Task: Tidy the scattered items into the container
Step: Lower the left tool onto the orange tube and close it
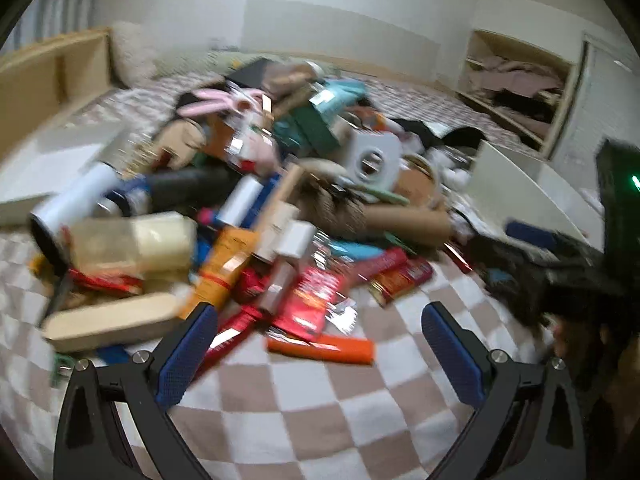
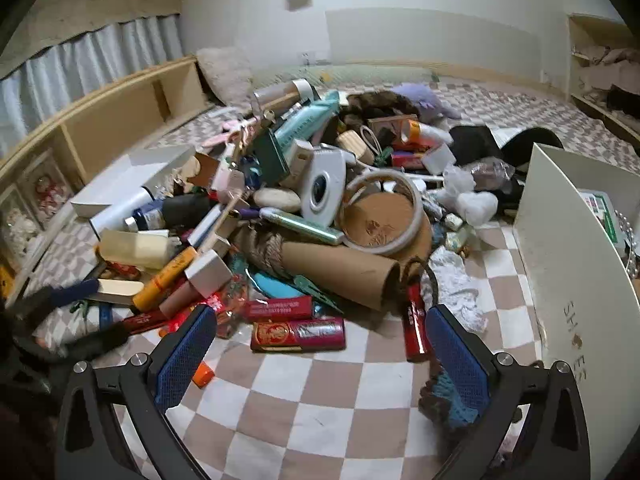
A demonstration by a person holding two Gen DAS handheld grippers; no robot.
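Checkered blanket point(image 2: 312, 408) under heaped clutter point(image 2: 304, 216), white container point(image 2: 568, 280) rightward, both hand-held grippers point(image 1: 320, 344) point(image 2: 320, 344) spread apart, empty.

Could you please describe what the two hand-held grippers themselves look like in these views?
The left hand-held gripper and the right hand-held gripper look alike: two matte black angular fingers with triangular cut-outs, silver round bolts at the joints, and blue pads with a fine dimpled texture. No cables, markings or sleeves show.

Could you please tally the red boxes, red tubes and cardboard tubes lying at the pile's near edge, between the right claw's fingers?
Red boxes: 2
Red tube: 1
Cardboard tube: 1
Total: 4
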